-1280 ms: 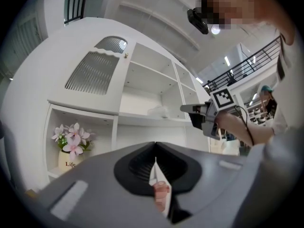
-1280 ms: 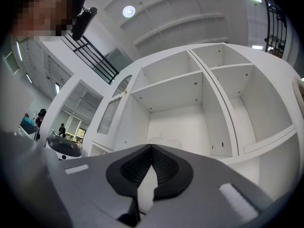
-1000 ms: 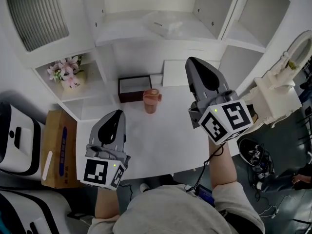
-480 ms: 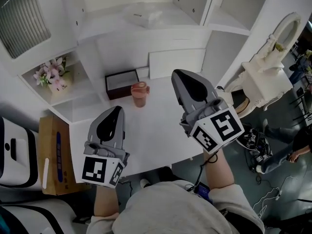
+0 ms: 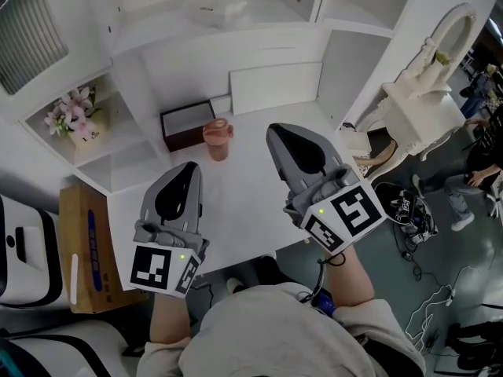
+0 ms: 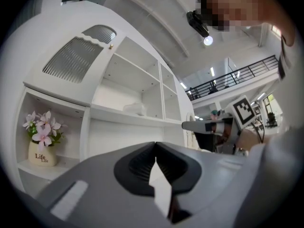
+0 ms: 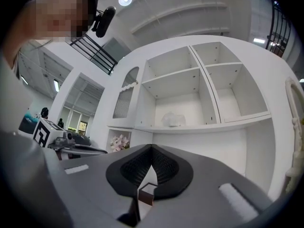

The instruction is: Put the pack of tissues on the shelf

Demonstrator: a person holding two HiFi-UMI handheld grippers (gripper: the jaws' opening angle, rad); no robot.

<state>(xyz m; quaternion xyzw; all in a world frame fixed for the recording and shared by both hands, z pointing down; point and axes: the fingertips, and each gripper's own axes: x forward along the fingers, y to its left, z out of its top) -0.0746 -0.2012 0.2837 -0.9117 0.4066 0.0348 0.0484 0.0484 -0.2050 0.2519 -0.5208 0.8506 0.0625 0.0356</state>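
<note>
The pack of tissues [image 5: 214,6], in clear crinkled wrap, lies on the white shelf [image 5: 157,34] above the table. It also shows in the left gripper view [image 6: 134,109] and the right gripper view [image 7: 173,119]. My left gripper [image 5: 189,166] hovers over the table's near left part, jaws shut with nothing between them [image 6: 155,144]. My right gripper [image 5: 276,129] hangs over the table's right part, also shut and empty [image 7: 152,146]. Both are well short of the shelf.
On the white table [image 5: 244,203] stand a pink cup [image 5: 217,138] and a dark open box [image 5: 187,124], with a white panel [image 5: 275,86] leaning behind. A flower vase [image 5: 69,122] sits in a left cubby. A cardboard box [image 5: 88,246] is at left, ornate white furniture [image 5: 428,100] at right.
Both grippers stay shut and empty. The right gripper has drifted left and back toward the body. The head view has swung, so the shelf and tissue pack sit higher in the frame.
</note>
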